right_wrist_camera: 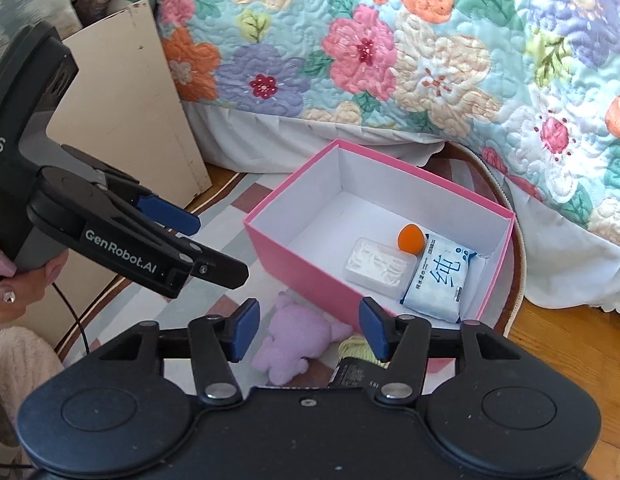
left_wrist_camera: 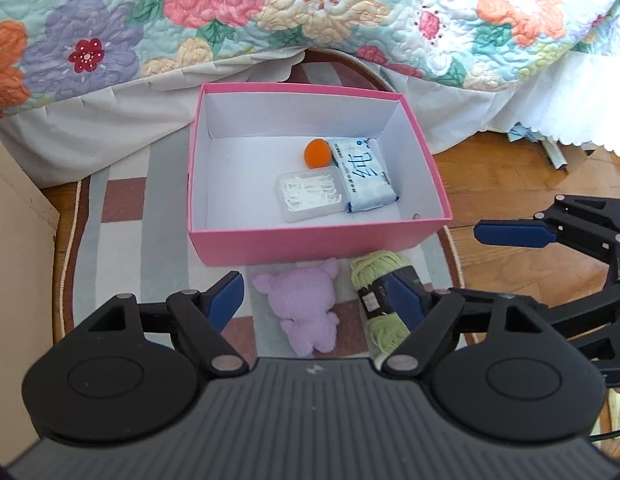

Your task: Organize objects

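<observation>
A pink box point(left_wrist_camera: 310, 246) with a white inside stands on the rug. In it lie an orange ball point(left_wrist_camera: 317, 153), a clear case of floss picks point(left_wrist_camera: 309, 196) and a blue-white tissue pack point(left_wrist_camera: 364, 174). In front of the box, a purple plush toy point(left_wrist_camera: 306, 308) and a skein of green yarn point(left_wrist_camera: 376, 280) lie on the rug. My left gripper point(left_wrist_camera: 316, 296) hovers open above the plush, holding nothing. My right gripper point(right_wrist_camera: 308, 312) is open too, above the plush point(right_wrist_camera: 294, 344) and yarn point(right_wrist_camera: 356, 346), near the box's corner point(right_wrist_camera: 266, 240).
A bed with a floral quilt point(left_wrist_camera: 310, 12) overhangs behind the box. A beige board point(right_wrist_camera: 122, 112) leans at the left. The striped rug point(left_wrist_camera: 122, 240) gives way to wood floor point(left_wrist_camera: 510, 176) on the right. A hand point(right_wrist_camera: 26, 284) holds the left gripper.
</observation>
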Demonstrator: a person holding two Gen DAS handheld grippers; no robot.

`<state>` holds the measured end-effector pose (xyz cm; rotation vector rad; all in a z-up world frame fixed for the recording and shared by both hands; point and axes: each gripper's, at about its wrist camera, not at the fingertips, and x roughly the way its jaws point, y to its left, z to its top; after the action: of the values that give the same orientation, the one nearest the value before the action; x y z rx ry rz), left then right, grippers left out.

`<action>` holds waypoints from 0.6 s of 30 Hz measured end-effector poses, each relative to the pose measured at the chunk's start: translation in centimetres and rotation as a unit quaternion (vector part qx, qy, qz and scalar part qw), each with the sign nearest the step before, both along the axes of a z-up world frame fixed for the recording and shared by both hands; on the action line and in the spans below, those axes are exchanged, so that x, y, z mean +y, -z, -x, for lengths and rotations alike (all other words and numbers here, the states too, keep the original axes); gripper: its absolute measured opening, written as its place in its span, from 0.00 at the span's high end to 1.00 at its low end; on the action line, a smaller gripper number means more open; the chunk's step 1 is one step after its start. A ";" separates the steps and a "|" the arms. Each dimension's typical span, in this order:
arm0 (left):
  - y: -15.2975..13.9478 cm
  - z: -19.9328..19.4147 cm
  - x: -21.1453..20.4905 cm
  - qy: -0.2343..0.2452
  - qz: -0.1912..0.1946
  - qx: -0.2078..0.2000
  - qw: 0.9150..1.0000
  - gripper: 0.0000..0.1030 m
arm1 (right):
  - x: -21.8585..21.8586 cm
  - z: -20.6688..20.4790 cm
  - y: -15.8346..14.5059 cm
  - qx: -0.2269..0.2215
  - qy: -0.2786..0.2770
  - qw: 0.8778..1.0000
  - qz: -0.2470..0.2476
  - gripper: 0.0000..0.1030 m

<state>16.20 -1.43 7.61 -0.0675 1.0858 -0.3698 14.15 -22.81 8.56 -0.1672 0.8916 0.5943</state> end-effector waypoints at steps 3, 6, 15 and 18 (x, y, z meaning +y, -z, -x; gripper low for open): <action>-0.3 0.9 0.4 0.002 0.010 -0.003 1.000 0.23 | 0.0 1.2 -0.3 -0.005 -0.001 1.000 -0.004 0.38; -0.4 1.9 0.4 0.010 0.003 -0.006 1.000 0.23 | 0.0 2.1 -0.4 -0.003 0.001 1.000 -0.006 0.37; -0.5 4.4 0.7 0.019 0.004 -0.038 0.999 0.15 | 0.0 4.7 -0.3 -0.002 -0.016 1.000 -0.006 0.22; 0.0 5.0 0.6 0.022 0.000 -0.045 0.999 0.12 | -0.1 5.1 0.8 0.011 -0.012 1.000 -0.003 0.22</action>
<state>11.25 -0.80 7.56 -0.0265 1.0004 -0.4090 9.03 -22.89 7.80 -0.1667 0.9095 0.6222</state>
